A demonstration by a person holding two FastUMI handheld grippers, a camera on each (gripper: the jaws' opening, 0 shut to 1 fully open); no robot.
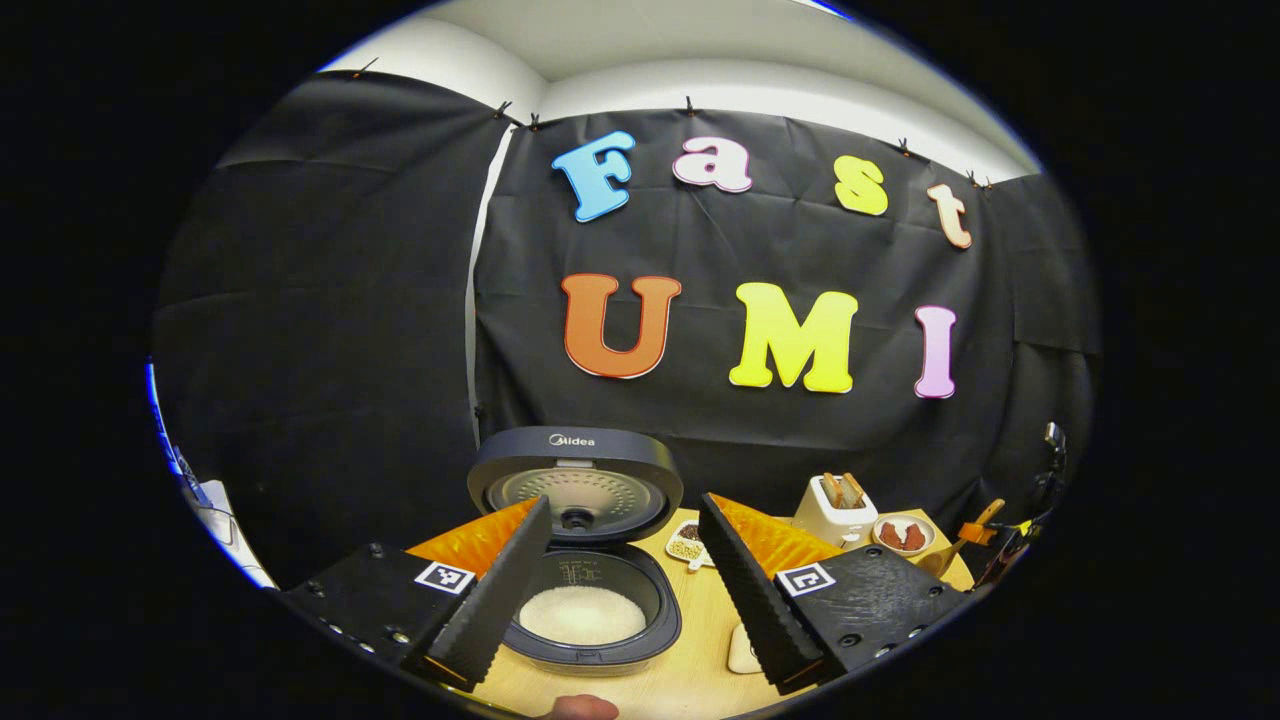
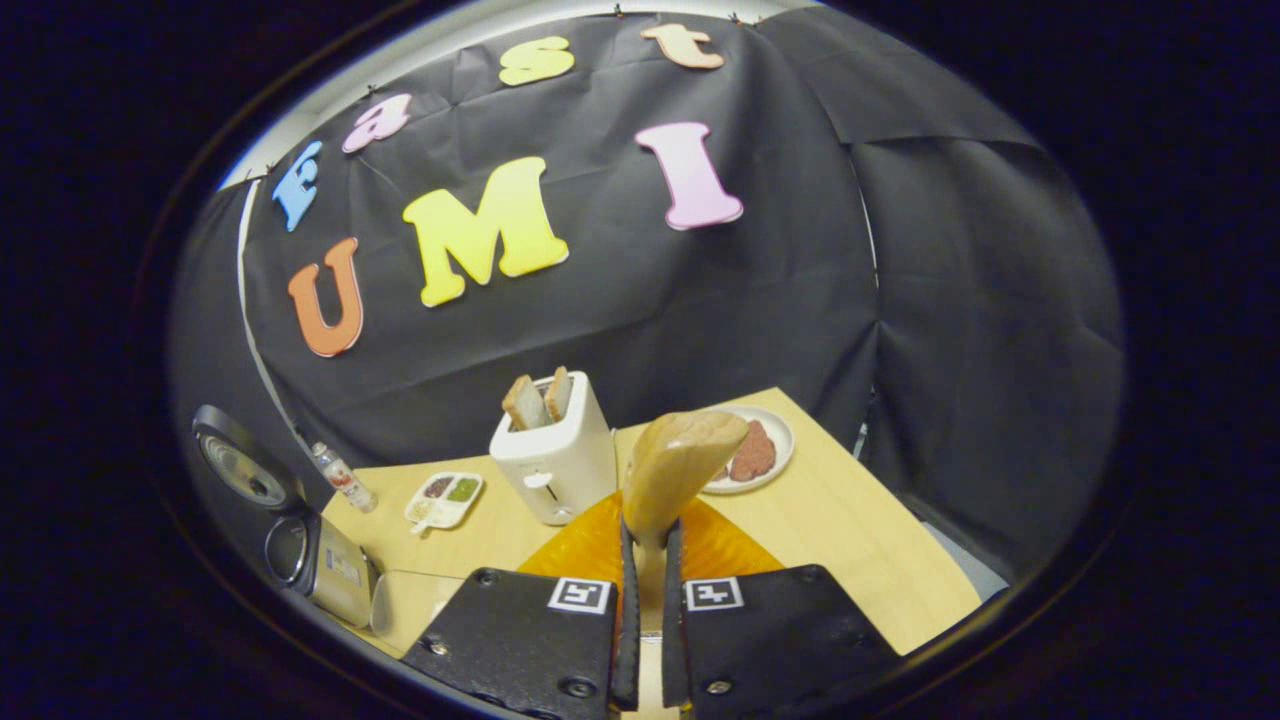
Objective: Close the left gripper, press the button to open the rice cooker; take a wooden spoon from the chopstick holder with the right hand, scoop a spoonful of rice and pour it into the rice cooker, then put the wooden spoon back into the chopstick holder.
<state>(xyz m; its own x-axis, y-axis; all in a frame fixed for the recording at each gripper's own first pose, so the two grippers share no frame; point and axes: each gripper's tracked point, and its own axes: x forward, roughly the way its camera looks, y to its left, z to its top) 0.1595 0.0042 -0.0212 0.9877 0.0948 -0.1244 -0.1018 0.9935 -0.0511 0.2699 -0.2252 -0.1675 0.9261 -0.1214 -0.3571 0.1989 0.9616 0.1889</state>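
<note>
right tongs (image 2: 648, 560) clamping wooden spoon (image 2: 675, 470) | left tongs (image 1: 620, 590) spread, empty

A smooth, pale wooden spoon (image 2: 678, 462) is seen, its grain faintly visible. The worktop (image 2: 850, 530) is finished in light matt wood. At nine o'clock, the rice cooker (image 1: 578, 530) shows glossy dark plastic and a dimpled metal inner lid.

Both views tableward, toaster (image 1: 835, 508) shared.

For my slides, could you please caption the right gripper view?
Right gripper shut on the wooden spoon, bowl raised before the toaster and plate.
</note>
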